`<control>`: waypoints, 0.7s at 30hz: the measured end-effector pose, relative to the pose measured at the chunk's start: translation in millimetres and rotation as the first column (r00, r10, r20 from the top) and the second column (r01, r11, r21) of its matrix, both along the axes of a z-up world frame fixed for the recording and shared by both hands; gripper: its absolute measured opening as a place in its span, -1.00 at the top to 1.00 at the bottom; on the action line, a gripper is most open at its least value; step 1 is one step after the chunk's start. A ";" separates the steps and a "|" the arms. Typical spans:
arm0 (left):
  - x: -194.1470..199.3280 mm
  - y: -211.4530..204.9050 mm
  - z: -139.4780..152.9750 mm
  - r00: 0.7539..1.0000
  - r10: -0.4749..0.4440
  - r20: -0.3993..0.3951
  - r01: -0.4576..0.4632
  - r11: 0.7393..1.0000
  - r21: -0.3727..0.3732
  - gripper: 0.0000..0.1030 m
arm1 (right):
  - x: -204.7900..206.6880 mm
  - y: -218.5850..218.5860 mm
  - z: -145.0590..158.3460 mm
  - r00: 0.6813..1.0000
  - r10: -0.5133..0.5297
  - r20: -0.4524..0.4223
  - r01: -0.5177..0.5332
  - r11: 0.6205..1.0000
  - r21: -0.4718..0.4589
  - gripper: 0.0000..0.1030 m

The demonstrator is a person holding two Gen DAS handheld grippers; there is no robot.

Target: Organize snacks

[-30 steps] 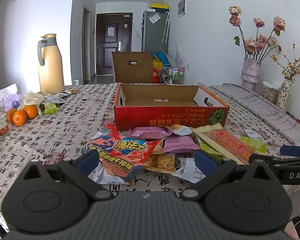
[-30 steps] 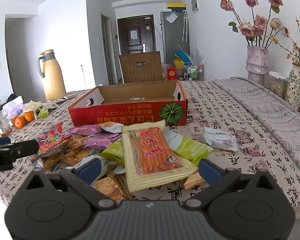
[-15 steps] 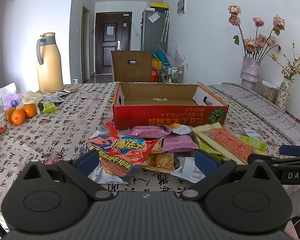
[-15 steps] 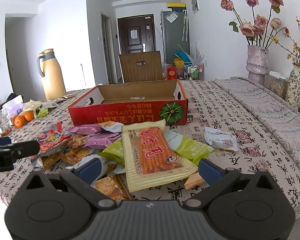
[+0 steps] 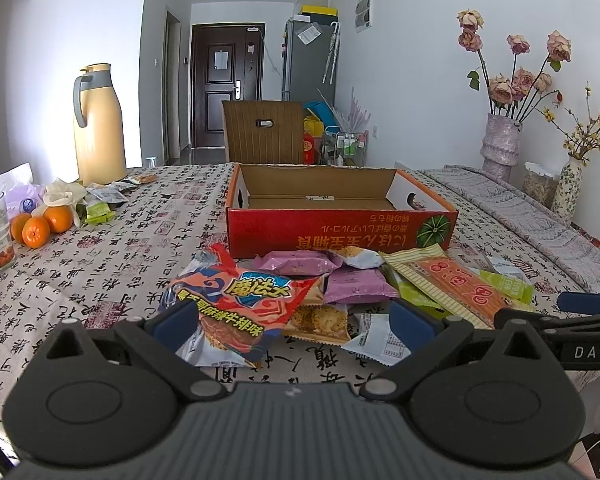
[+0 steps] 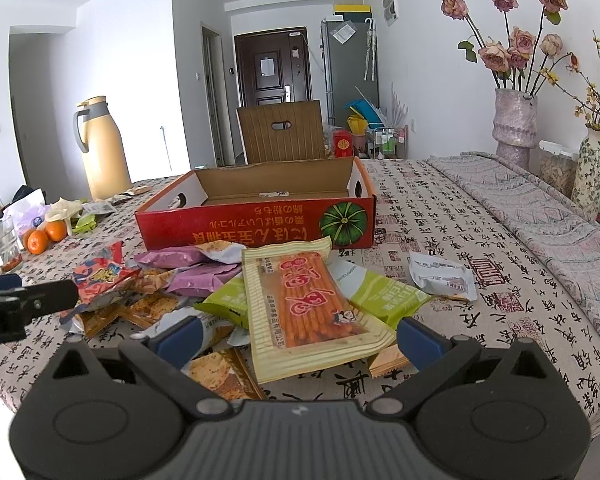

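The snacks lie in a loose, overlapping heap on the table [image 5: 100, 248], just ahead of both grippers and in front of the open red box [image 5: 340, 232], which looks empty apart from a small scrap at its back wall. The main risk, as I judge it, is a pinch that takes more than one wrapper: the red noodle packet [image 5: 236, 312] straight ahead of the left gripper [image 5: 292, 320] rests on a cracker packet [image 5: 320, 320] and a white wrapper, so a low close could drag a neighbour along or let the slick foil slide out. The long yellow packet of sticks [image 6: 312, 304] between the fingers of the right gripper [image 6: 296, 336] lies across green packets [image 6: 384, 292] and other wrappers; lifted by one end it would likely sag and sweep them towards the near edge of the table. A purple packet [image 5: 356, 284] sits further ahead, close to the box's front wall, which a loaded gripper has to clear.

Both grippers are held low and roughly level, pointing forward at the heap and the box beyond. Each stands wide open with nothing between its blue pads. They are side by side, the right one's tip showing at the far right of the left view, so crossing paths could make them bump.
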State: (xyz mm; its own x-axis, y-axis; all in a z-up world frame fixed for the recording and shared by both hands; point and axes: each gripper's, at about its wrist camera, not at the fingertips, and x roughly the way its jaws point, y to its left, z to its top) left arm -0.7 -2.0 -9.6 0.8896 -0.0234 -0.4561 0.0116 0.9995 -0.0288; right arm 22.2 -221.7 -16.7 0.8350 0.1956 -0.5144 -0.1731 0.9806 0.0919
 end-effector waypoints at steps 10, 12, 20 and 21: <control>1.2 -0.5 -1.0 1.000 0.002 -0.003 -0.002 1.000 -0.001 -1.00 | 1.5 0.1 -4.2 1.000 0.000 -0.005 0.000 1.000 0.000 -1.00; 1.9 -0.2 -1.8 1.000 0.003 -0.004 -0.003 1.000 -0.002 -1.00 | 1.5 0.1 -4.1 1.000 0.000 -0.005 0.000 1.000 0.000 -1.00; 4.4 -0.9 -4.4 1.000 0.006 -0.007 -0.007 1.000 -0.005 -1.00 | 3.7 -2.7 -7.4 1.000 -0.006 -0.005 0.006 1.000 0.001 -1.00; 5.2 -1.6 -4.8 1.000 0.008 -0.008 -0.008 1.000 -0.004 -1.00 | 4.2 -3.5 -7.3 1.000 -0.009 -0.004 0.009 1.000 0.000 -1.00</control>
